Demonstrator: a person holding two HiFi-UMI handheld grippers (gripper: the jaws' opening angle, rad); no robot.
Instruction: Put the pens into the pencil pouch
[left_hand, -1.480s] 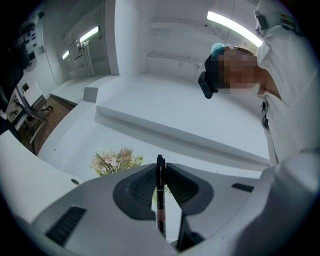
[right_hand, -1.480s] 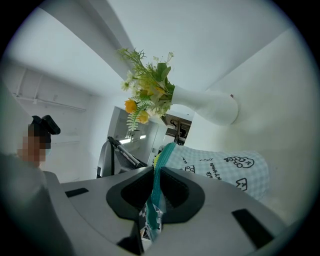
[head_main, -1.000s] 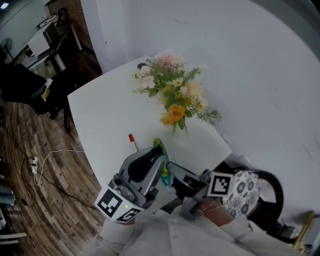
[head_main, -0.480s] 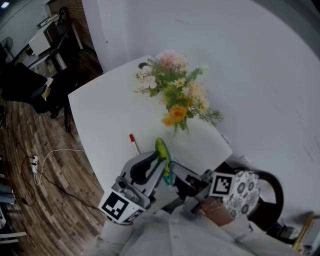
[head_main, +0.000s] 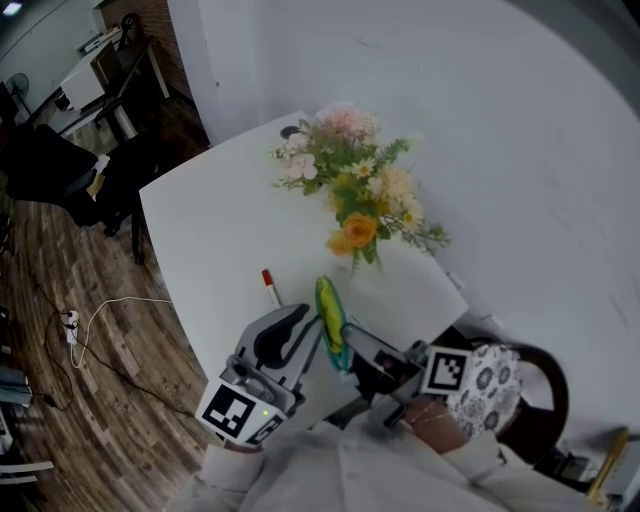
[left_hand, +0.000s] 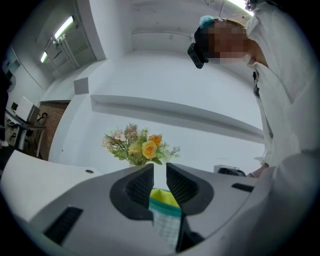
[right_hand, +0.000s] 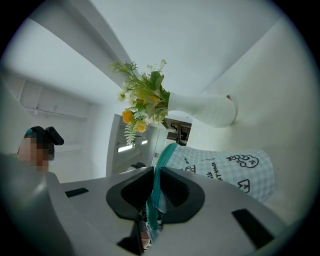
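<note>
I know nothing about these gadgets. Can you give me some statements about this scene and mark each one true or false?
1. The left gripper and the right gripper both clamp the pencil pouch. True.
2. The red-tipped pen is already inside the pouch. False: it lies on the table, outside it.
3. The flowers stand in a white vase. True.
4. The right gripper holds a pen. False: its jaws pinch the pouch's teal zipper edge.
</note>
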